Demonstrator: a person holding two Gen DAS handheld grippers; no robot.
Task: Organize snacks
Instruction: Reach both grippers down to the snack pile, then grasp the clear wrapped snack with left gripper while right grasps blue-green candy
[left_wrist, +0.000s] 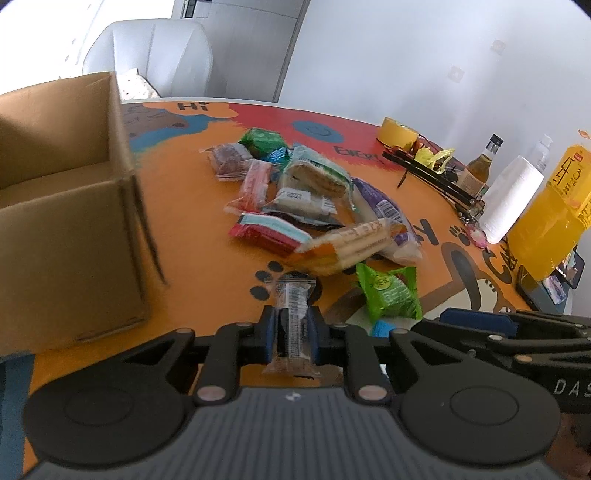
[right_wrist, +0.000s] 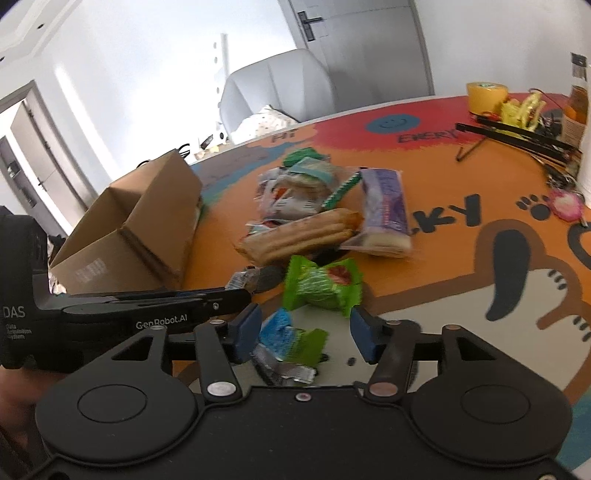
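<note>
My left gripper (left_wrist: 291, 334) is shut on a clear-wrapped brown snack bar (left_wrist: 291, 317), held above the table to the right of an open cardboard box (left_wrist: 70, 221). My right gripper (right_wrist: 304, 334) is open, its blue pads either side of a blue-and-green wrapped snack (right_wrist: 291, 341) lying on the table. A green wrapped snack (right_wrist: 321, 286) lies just beyond it. A pile of snack packets (left_wrist: 314, 206) sits mid-table, with a long biscuit pack (right_wrist: 303, 236) in front. The box also shows in the right wrist view (right_wrist: 140, 236), with the left gripper's side beside it.
At the table's right edge stand a yellow drink bottle (left_wrist: 550, 218), a paper towel roll (left_wrist: 513, 199), a glass bottle (left_wrist: 480, 166), a yellow tape roll (left_wrist: 399, 134), black sticks (left_wrist: 432, 177) and a phone (left_wrist: 554, 284). A grey chair (left_wrist: 155, 55) stands behind the table.
</note>
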